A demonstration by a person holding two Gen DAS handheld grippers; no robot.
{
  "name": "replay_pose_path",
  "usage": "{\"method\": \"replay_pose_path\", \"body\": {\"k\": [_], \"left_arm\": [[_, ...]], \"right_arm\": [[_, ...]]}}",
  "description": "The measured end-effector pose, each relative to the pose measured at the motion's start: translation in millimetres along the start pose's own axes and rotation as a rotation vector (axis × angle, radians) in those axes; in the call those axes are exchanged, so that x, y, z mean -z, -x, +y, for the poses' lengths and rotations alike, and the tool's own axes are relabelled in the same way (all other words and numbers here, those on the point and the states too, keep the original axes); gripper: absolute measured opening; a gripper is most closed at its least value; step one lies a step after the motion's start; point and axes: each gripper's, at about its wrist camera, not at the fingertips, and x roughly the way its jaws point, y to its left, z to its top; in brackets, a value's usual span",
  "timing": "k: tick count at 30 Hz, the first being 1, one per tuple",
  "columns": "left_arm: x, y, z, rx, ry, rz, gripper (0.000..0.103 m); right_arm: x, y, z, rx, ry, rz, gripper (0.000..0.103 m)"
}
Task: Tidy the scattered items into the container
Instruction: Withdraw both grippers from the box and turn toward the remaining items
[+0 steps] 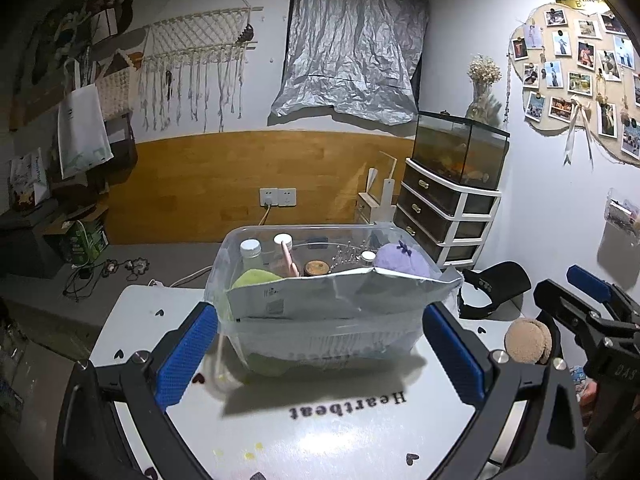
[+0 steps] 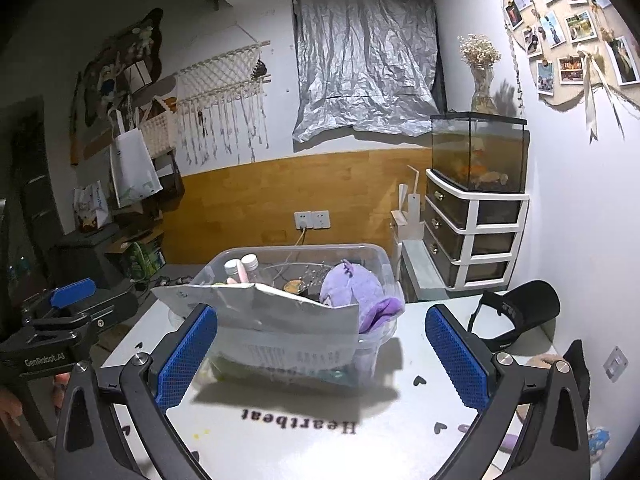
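The clear container (image 1: 320,336), stuffed full, sits mid-tabletop (image 1: 340,432) toward its far edge, dead ahead between both sets of jaws. Left gripper (image 1: 320,354) and right gripper (image 2: 322,354) both gape wide, holding nothing.

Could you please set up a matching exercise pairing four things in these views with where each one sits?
Things:
1. purple plush toy
2. black cap
3. fish tank
4. silver pouch

Places:
A. on top of the drawer unit
B. on the table, right of the bin
C. inside the clear bin, right end
D. leaning inside the bin's near wall

Pairs: 1-C, 2-B, 3-A, 4-D
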Motion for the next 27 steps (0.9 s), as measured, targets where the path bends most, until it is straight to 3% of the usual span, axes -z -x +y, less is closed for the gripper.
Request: {"method": "replay_pose_path", "body": {"k": [27], "left_arm": [[25.5,-7.5,-14.7,-0.007,-0.014,0.044,0.103]], "right_arm": [[37.6,-1.4,-15.4,0.065,0.014,0.125,0.103]]}}
